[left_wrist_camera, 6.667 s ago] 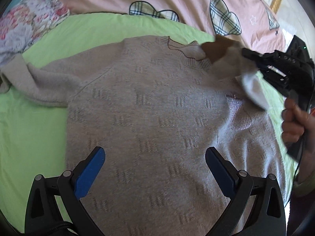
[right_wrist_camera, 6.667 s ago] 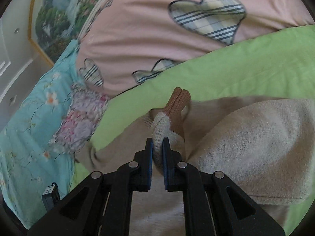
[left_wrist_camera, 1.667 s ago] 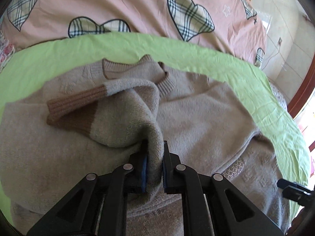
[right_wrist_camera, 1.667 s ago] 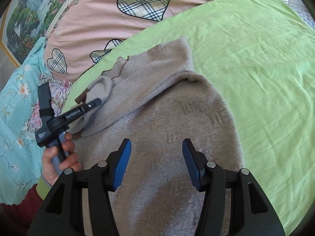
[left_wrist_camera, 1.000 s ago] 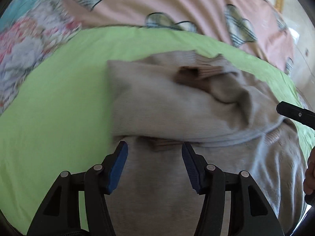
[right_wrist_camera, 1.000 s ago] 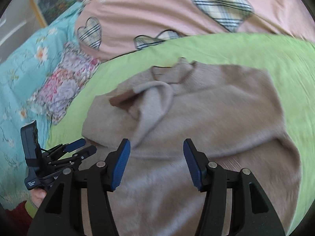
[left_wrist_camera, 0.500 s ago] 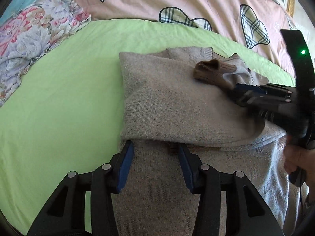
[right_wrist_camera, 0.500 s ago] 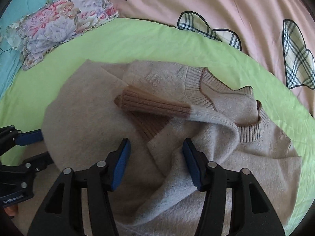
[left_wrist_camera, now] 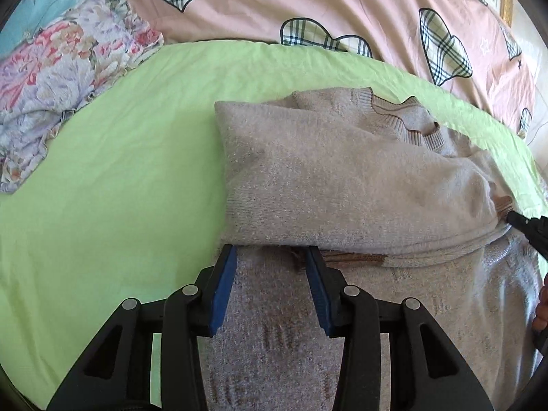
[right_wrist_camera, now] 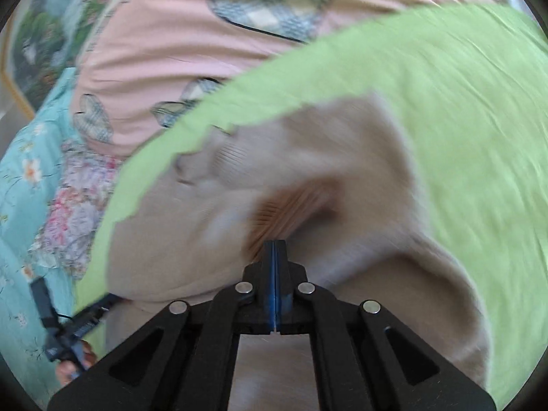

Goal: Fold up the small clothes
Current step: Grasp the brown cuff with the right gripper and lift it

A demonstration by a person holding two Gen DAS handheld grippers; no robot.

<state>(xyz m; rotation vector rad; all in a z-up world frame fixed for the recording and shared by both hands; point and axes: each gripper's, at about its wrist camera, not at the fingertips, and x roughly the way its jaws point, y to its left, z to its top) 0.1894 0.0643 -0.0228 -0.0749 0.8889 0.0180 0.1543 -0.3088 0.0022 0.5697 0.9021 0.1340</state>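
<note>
A beige knit sweater [left_wrist_camera: 342, 178] lies on the green sheet with both sleeves folded across its chest. My left gripper [left_wrist_camera: 270, 251] hovers at the sweater's left side, where the folded sleeve's lower edge meets the body. Its jaws are closing; the pads stand apart and press on nothing. A brown cuff [left_wrist_camera: 352, 258] peeks out under that fold. My right gripper [right_wrist_camera: 274, 243] is shut, with its tips pinching the other sleeve's brown cuff [right_wrist_camera: 291, 202]. In the left wrist view the right gripper [left_wrist_camera: 510, 217] shows at the right edge, with the sleeve drawn taut toward it. The right wrist view is blurred.
The green sheet [left_wrist_camera: 120, 188] spreads to the left and beyond the sweater. A pink quilt with plaid hearts [left_wrist_camera: 308, 0] lies behind it, and a floral cloth [left_wrist_camera: 51, 78] is at the far left. A hand [right_wrist_camera: 68, 370] holds the left gripper [right_wrist_camera: 109, 299].
My right gripper has shut and swung to the right, taking the brown cuff from the chest's middle to the sweater's right side. My left jaws have narrowed slightly; that hand stayed put.
</note>
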